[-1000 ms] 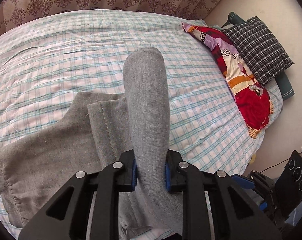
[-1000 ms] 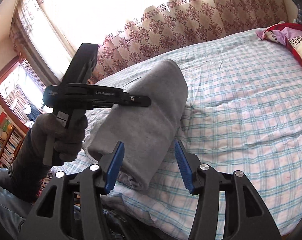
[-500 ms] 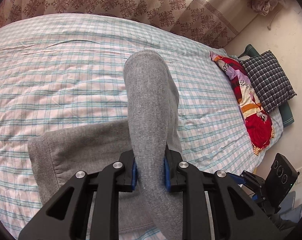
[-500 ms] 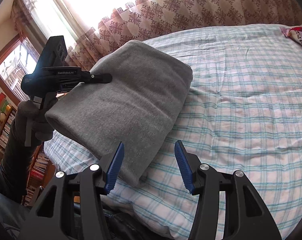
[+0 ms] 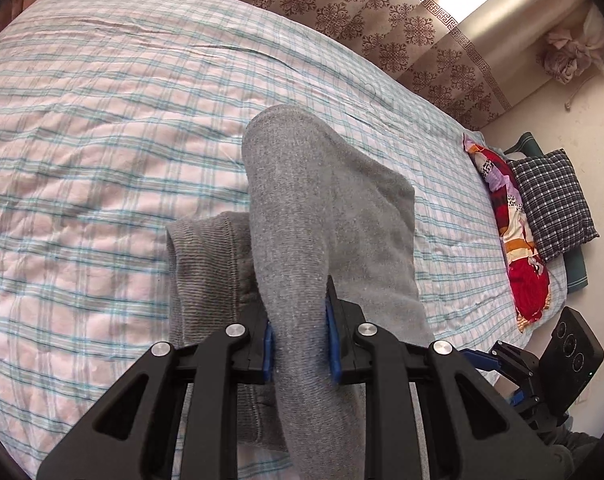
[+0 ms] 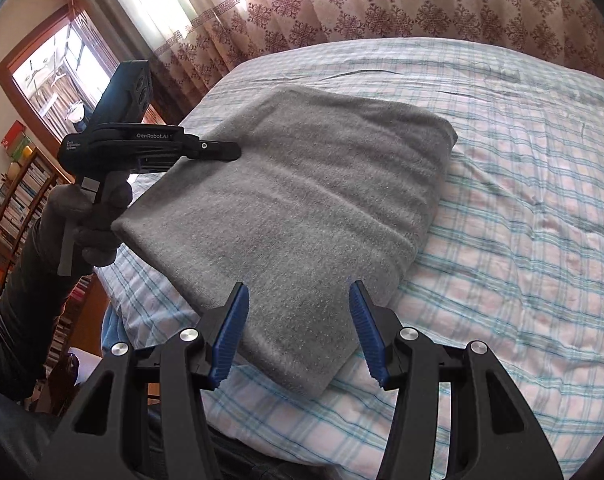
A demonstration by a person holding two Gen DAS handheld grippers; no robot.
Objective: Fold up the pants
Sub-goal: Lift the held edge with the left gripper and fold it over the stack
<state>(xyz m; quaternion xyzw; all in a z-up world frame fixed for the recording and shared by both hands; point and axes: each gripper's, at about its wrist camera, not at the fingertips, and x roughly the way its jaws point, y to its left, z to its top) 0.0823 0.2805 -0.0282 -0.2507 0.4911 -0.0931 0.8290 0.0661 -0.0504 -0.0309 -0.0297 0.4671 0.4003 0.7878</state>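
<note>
The grey pants (image 6: 302, 208) lie folded into a thick rectangle on the checked bedspread (image 6: 521, 220). My left gripper (image 5: 298, 344) is shut on the folded edge of the pants (image 5: 298, 216), with the ribbed waistband beside it at the left. In the right wrist view the left gripper (image 6: 222, 150) reaches onto the pants' left side, held by a gloved hand. My right gripper (image 6: 300, 332) is open, its blue pads either side of the pants' near corner, holding nothing.
A patterned curtain (image 6: 421, 4) hangs behind the bed. A red patterned cloth (image 5: 517, 248) and a dark checked pillow (image 5: 553, 204) lie at the bed's right end. The bed's near edge (image 6: 262, 432) runs just in front of the right gripper. Bookshelves (image 6: 6, 216) stand at the left.
The left gripper has carried the top fold over and down, so the pants now lie as a flatter, tidier rectangle. The right gripper has stayed open and come closer to the near corner.
</note>
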